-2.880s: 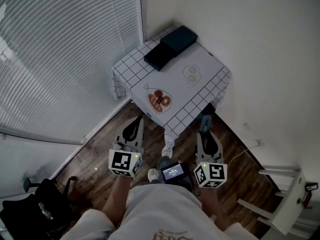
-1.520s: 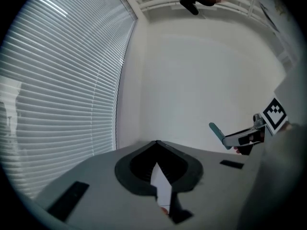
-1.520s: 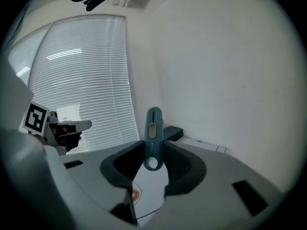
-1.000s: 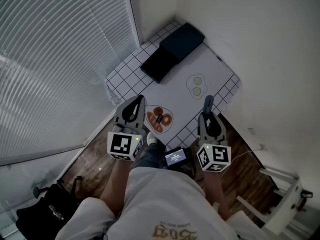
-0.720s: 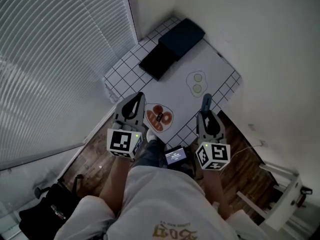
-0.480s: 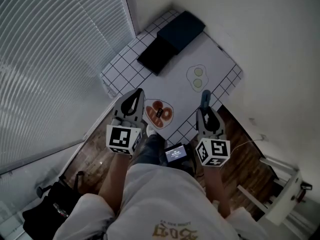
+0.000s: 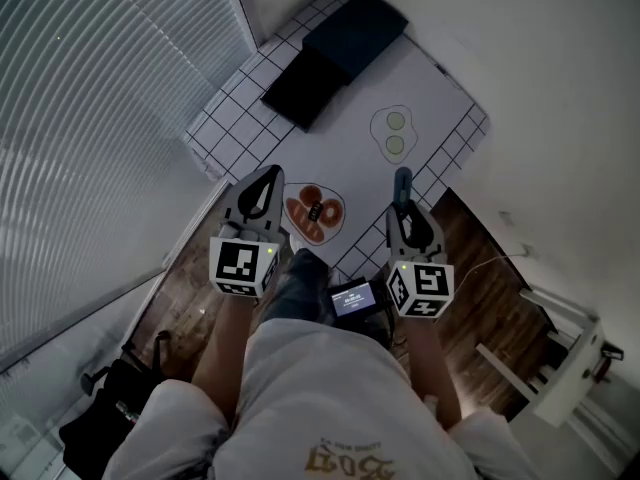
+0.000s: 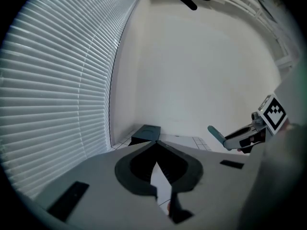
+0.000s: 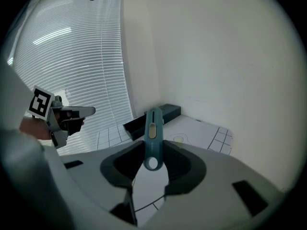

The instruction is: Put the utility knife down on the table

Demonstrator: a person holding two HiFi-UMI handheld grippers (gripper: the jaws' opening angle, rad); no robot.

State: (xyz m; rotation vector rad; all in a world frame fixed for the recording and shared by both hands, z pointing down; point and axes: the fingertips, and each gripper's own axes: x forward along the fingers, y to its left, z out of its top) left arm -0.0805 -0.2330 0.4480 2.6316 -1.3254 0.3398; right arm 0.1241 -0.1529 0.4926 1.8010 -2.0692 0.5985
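The small table [image 7: 340, 138], draped in a white cloth with a black grid border, is the only landing place. The slim teal plastic utility knife [image 7: 402, 182] hangs in the air over its near right edge, touching nothing but the pads. Let go here, I judge it could tip off the hanging cloth onto the dark wooden floor [image 7: 480, 238], because too little of it is over the top. The dark blue box [image 7: 355, 26] and the flat black box [image 7: 298, 88] crowd the far left end, so carrying it too far could knock them. The right gripper [image 7: 403, 200] is clamped on the knife's rear end, the one with the round hole. A quick release from this height could let it bounce or skid on the cloth. The left gripper [image 7: 263, 190] has its jaws pressed together on nothing, near the table's near left edge. The knife's long axis runs along the jaws. Its free end points away from the person toward the far wall and tilts slightly upward, slider face up [image 9: 152, 128]. No blade can be seen at the tip.
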